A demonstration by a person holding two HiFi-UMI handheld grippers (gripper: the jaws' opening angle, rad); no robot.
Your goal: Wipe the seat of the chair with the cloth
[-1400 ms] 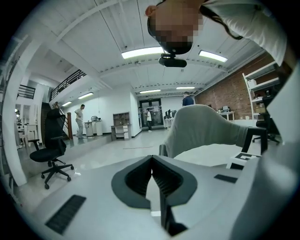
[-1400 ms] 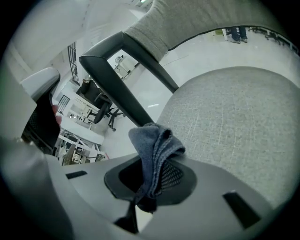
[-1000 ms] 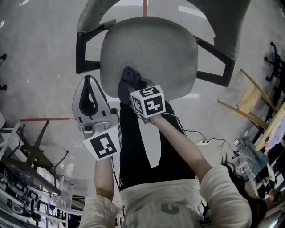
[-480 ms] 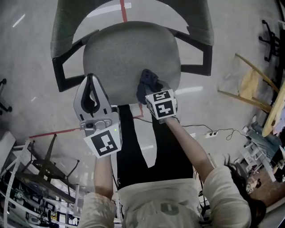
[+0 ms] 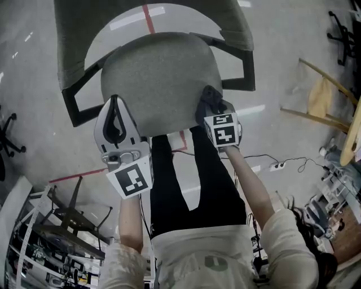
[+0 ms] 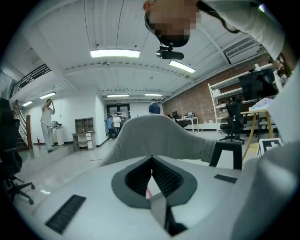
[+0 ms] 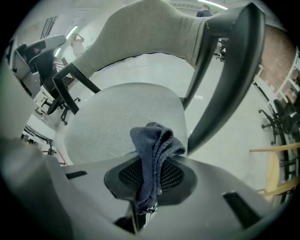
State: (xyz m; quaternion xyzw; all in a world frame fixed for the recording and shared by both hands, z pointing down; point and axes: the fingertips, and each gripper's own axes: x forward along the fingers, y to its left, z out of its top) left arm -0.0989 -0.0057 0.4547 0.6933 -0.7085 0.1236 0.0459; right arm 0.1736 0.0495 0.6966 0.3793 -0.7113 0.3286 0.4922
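The grey office chair seat (image 5: 158, 76) fills the upper middle of the head view, its backrest (image 5: 73, 39) beyond it. A dark blue cloth (image 5: 210, 101) rests on the seat's front right edge, with my right gripper (image 5: 211, 107) shut on it. In the right gripper view the bunched cloth (image 7: 152, 154) stands pinched between the jaws, over the seat (image 7: 122, 117). My left gripper (image 5: 115, 121) hovers at the seat's front left edge, shut and holding nothing; in its own view the jaws meet at the left gripper (image 6: 151, 164), with the backrest (image 6: 159, 136) ahead.
Black armrests (image 5: 76, 104) (image 5: 242, 73) flank the seat. Red floor tape (image 5: 148, 17) runs behind the chair. A power strip and cable (image 5: 276, 166) lie on the floor at right. A wooden frame (image 5: 321, 101) stands at right, a metal rack (image 5: 51, 237) at lower left.
The right gripper has dragged the cloth across the seat's front from the left-middle to the right edge. The left gripper has stayed where it was.
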